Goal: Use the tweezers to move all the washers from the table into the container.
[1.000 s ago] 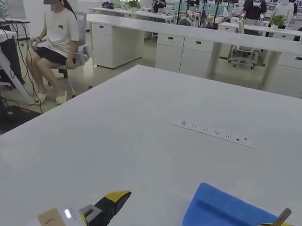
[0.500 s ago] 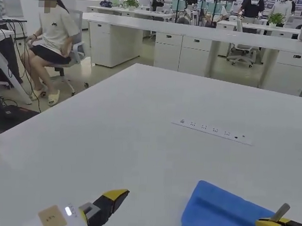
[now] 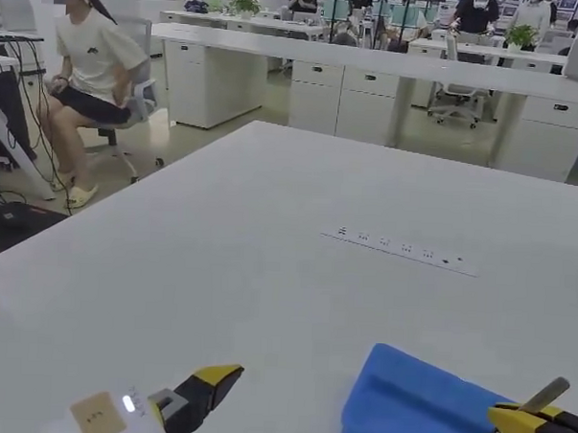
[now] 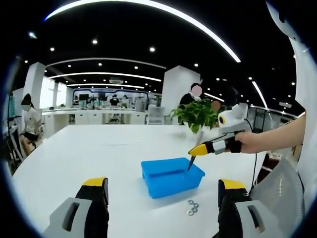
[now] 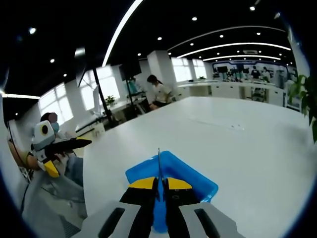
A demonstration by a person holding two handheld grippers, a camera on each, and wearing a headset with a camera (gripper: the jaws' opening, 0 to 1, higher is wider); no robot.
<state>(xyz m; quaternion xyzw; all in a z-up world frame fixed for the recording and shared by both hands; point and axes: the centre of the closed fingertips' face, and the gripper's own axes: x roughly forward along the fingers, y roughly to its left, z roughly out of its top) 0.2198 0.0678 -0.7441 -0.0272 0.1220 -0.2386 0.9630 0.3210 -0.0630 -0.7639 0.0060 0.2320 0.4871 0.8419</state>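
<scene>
Several washers [image 4: 192,207] lie in a small cluster on the white table [image 3: 220,252], just beside the blue container [image 4: 172,174], on its side nearer the left gripper [image 4: 163,182]. Wide bare tabletop stretches far and left of the container, and the table's far edge is well apart from it. The right gripper [image 5: 159,182] is clamped narrow on the tweezers [image 5: 158,163]. Their long axis slants steeply, tips down at the container's right end. The left gripper hangs near, jaws wide apart, holding nothing.
</scene>
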